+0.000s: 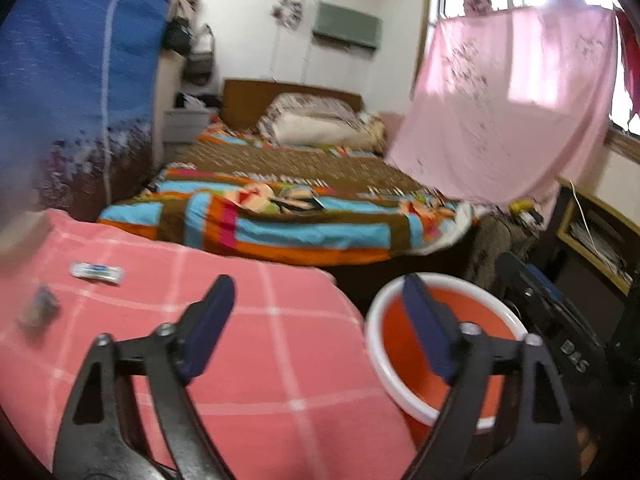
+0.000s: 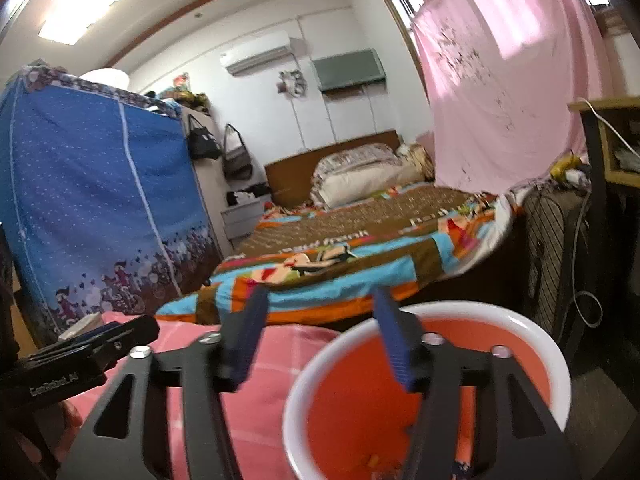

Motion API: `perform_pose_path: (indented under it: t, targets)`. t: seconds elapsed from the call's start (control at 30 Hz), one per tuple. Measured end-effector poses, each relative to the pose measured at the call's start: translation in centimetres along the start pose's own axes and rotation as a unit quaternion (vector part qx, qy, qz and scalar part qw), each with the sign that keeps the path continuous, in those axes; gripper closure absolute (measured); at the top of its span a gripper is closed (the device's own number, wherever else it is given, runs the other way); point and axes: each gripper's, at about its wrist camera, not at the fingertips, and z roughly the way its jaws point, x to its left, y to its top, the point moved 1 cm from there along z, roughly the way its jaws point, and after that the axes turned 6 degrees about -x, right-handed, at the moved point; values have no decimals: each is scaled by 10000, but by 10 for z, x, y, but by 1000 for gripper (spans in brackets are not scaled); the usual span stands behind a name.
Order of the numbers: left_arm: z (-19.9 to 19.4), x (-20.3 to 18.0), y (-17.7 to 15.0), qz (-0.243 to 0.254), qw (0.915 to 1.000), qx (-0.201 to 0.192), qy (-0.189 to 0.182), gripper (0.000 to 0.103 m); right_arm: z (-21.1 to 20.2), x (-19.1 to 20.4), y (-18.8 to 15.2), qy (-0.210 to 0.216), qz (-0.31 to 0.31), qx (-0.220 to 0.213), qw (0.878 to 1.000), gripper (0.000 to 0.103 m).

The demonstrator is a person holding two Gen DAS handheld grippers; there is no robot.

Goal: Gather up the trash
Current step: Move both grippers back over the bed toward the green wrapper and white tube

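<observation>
Orange bin (image 2: 360, 408) with a white rim stands beside my pink-checked table (image 1: 260, 340). Left tool (image 1: 320, 328) and right tool (image 2: 320, 336) both gape empty; two wrappers (image 1: 97, 273) lie on the cloth.

Round orange plastic bin with white rim (image 2: 558, 364), upright, mouth open, beside pink checked tabletop. Flat white-blue wrapper (image 1: 97, 272) and small grey crumpled scrap (image 1: 39, 312) lie apart on tabletop.

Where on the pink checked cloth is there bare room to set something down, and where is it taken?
Free: the pink checked cloth between the left gripper and the orange bin, back to the bed. Taken: its far left, where a small wrapper and a grey scrap lie.
</observation>
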Motion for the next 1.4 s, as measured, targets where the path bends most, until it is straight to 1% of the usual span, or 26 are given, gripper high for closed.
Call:
perform_pose_path:
  t: [0.03, 0.07, 0.13, 0.17, 0.2, 0.23, 0.37, 0.57, 0.7, 0.8, 0.9, 1.0, 1.1, 1.23, 1.4]
  targets:
    - [-4, 5, 1, -21, 9999, -94, 67, 2, 0, 4, 1, 38, -2, -65, 10000, 22]
    - [-7, 10, 2, -42, 9996, -208, 167, 0, -2, 10, 3, 107, 2, -180, 9998, 19]
    - [-17, 25, 4, -88, 9981, -476, 389, 0, -1, 18, 5, 201, -23, -298, 9994, 13]
    - [-19, 30, 5, -99, 9977, -527, 426, 0, -1, 23, 6, 248, -50, -339, 9991, 10]
    - [-24, 38, 6, -125, 9968, -608, 496, 0, -1, 28, 6, 300, -79, -385, 9988, 3]
    - [-26, 43, 7, -147, 9962, -664, 543, 0, 0, 33, 6, 368, -102, -444, 9983, 0]
    - [-41, 66, 9, -246, 9926, -937, 728, 0, 1, 55, 4, 691, -200, -614, 9955, 0]
    - [-66, 100, 10, -213, 9845, -1347, 1099, 0, 0, 89, -1, 1152, -339, -921, 9885, 0]
    - [-80, 122, 8, -179, 9789, -1524, 1351, 0, 0, 115, -4, 1432, -483, -1105, 9823, 0]
    - [-88, 137, 7, -64, 9753, -1597, 1526, 0, 3, 131, -8, 1607, -548, -1127, 9790, 0]
    - [-93, 151, 3, 209, 9733, -1586, 1644, 0, 9, 148, -14, 1747, -722, -1093, 9759, 0]
    - [-96, 164, -3, 365, 9709, -1544, 1795, 0, 15, 161, -22, 1834, -912, -965, 9740, 0]
    - [-97, 178, -7, 267, 9703, -1514, 1867, 0, 21, 172, -31, 1888, -1054, -868, 9725, 0]
    - [-98, 185, -10, 150, 9686, -1571, 1921, 0, 28, 181, -39, 1913, -1118, -754, 9722, 0]
    - [-88, 197, -8, 74, 9718, -1366, 1923, 0, 38, 189, -40, 1966, -1192, -668, 9709, 0]
